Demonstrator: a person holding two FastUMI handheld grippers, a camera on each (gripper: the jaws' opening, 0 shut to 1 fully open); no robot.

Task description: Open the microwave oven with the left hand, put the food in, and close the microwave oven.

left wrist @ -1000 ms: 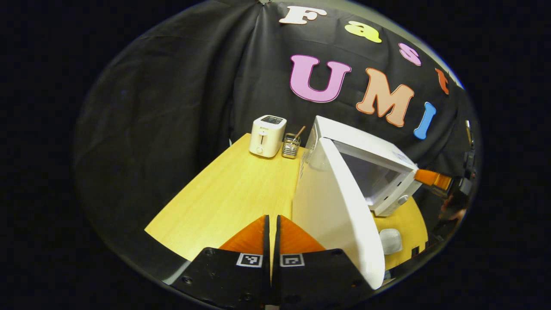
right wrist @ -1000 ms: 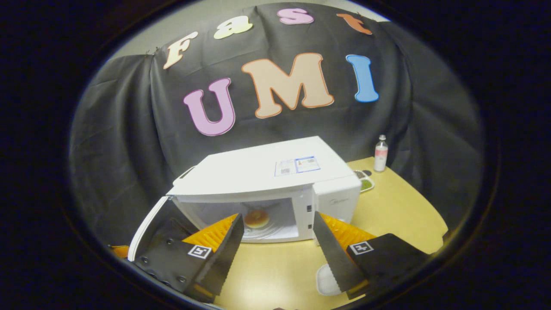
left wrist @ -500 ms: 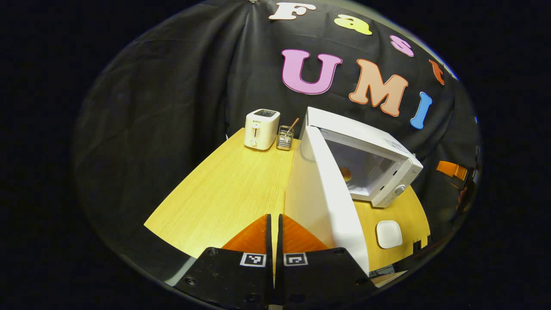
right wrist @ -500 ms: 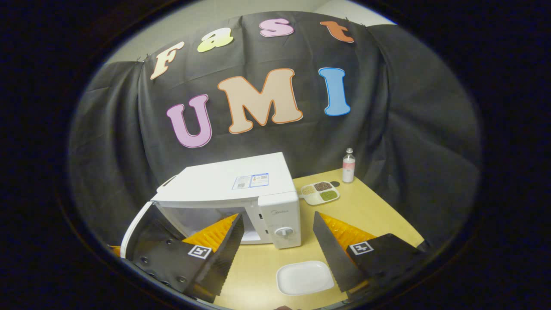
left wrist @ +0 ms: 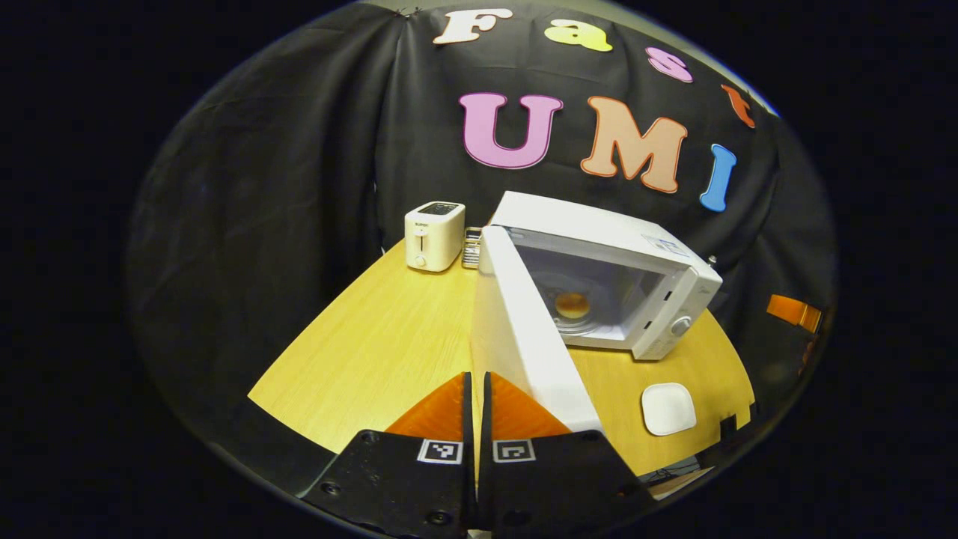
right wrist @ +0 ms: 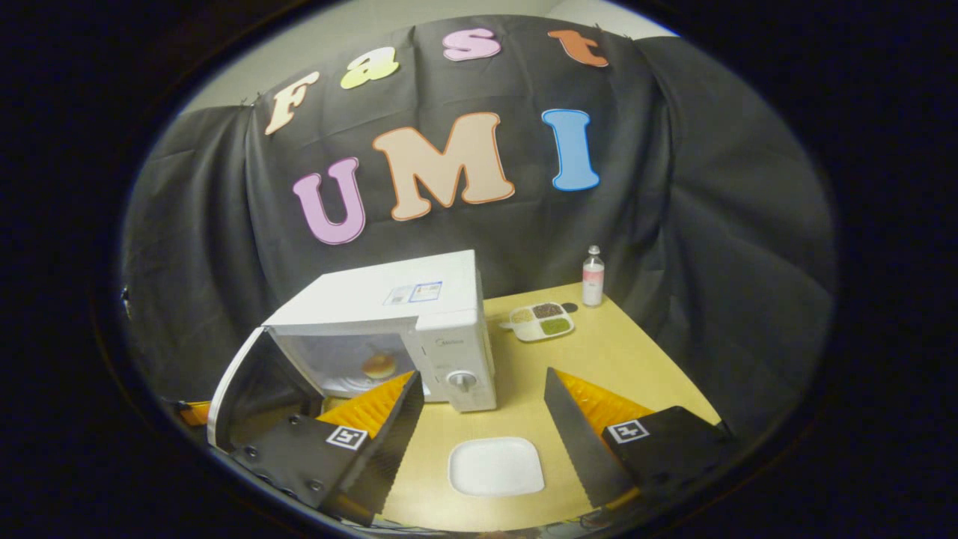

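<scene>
Microwave sits on the wooden table with its door swung open toward the camera. Food (a round brownish bun, looks like) lies inside on the turntable, also seen in the right gripper view. Left gripper has fingers pressed nearly together with nothing between them, tips just beside the door's outer face; can't tell if they touch it. Right gripper is spread wide, holding nothing, hovering over the table in front of the microwave. White plate lies bare on the table between its fingers, near the front edge. Toaster stands at the back left, a small wire rack beside it, mostly hidden by the door. Sectioned tray and bottle stand to the right of the microwave, near the back.
</scene>
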